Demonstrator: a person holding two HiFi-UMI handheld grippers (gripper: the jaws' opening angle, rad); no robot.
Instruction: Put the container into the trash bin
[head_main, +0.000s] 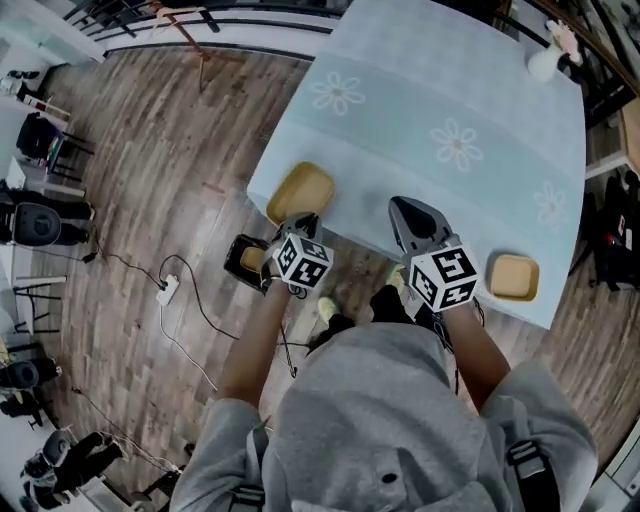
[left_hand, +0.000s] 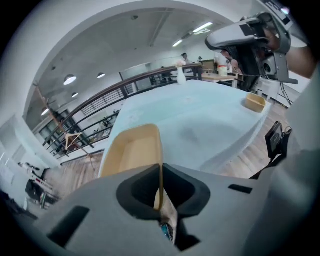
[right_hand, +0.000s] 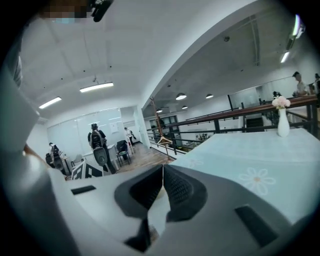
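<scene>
1 tan container (head_main: 301, 190) is pinched by its rim in the left gripper (head_main: 304, 224) at the table (head_main: 400, 90) corner. Carrying it to the black trash bin (head_main: 246, 260) on the floor and dropping it remain. Right gripper (head_main: 405, 212) is clamped, empty. A 2nd container (head_main: 513, 277) sits farther right.

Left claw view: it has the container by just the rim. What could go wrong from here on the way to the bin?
1. The left claw pinches only the thin rim of the container, so it may tilt or slip out mid-carry.
2. The bin looks small, stands on the floor by the table corner, and is partly behind the claw in the head view. A drop could miss it.
</scene>
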